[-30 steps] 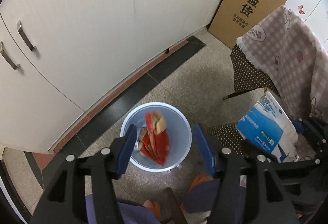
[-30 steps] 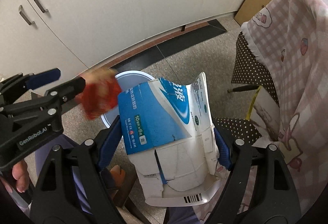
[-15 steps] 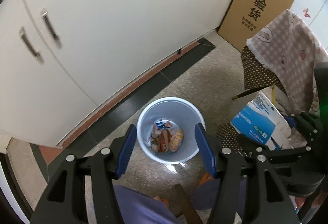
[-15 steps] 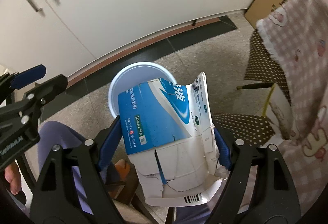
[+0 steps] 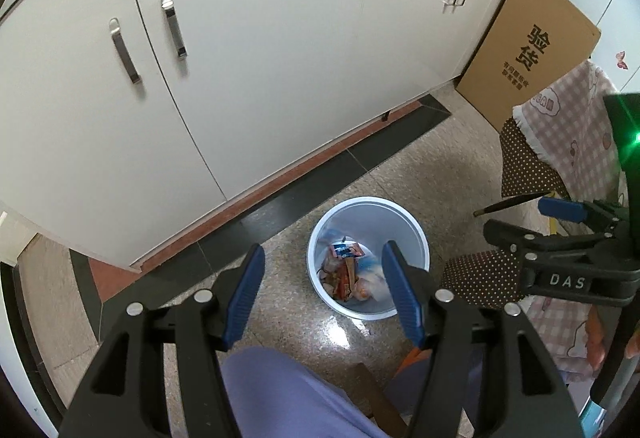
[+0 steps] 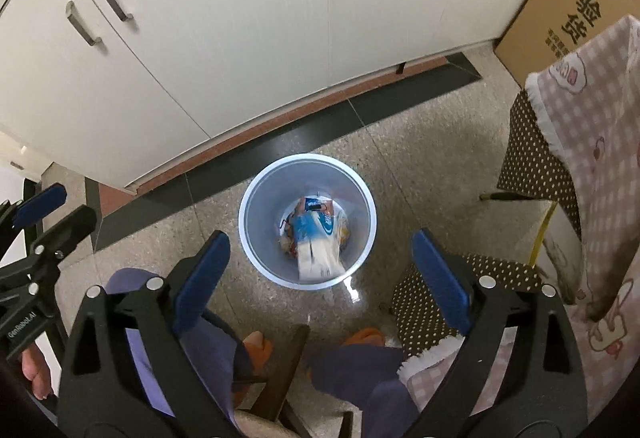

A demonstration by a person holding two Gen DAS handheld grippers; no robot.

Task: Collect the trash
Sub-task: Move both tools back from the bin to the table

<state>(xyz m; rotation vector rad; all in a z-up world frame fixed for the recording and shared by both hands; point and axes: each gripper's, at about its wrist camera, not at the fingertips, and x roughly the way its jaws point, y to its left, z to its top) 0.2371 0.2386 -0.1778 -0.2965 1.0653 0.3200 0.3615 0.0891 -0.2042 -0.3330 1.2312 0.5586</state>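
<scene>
A pale blue bin (image 5: 404,215) (image 6: 256,181) stands on the speckled floor below both grippers. In it lie red snack wrappers (image 5: 343,276). A blue and white tissue pack (image 6: 316,242), blurred, sits on top of them and leans on the bin's near wall. My right gripper (image 6: 320,278) hangs above the bin's near rim; its jaws are opening and nothing is between them. It also shows at the right of the left wrist view (image 5: 524,217). My left gripper (image 5: 324,294) is open and empty, over the floor left of the bin, and shows at the left edge of the right wrist view (image 6: 60,211).
White cabinet doors (image 5: 260,57) run behind the bin. A cardboard box (image 5: 532,49) leans at the right. A chair with a pink checked cloth (image 6: 592,117) and a dotted cushion (image 6: 424,298) stands close to the bin's right. The person's legs (image 6: 208,350) and orange slippers are just below.
The red wrapper dropped from the left gripper into the bin. The right gripper opened and the blue and white pack fell from it into the bin. The left gripper moved left, off the bin.
</scene>
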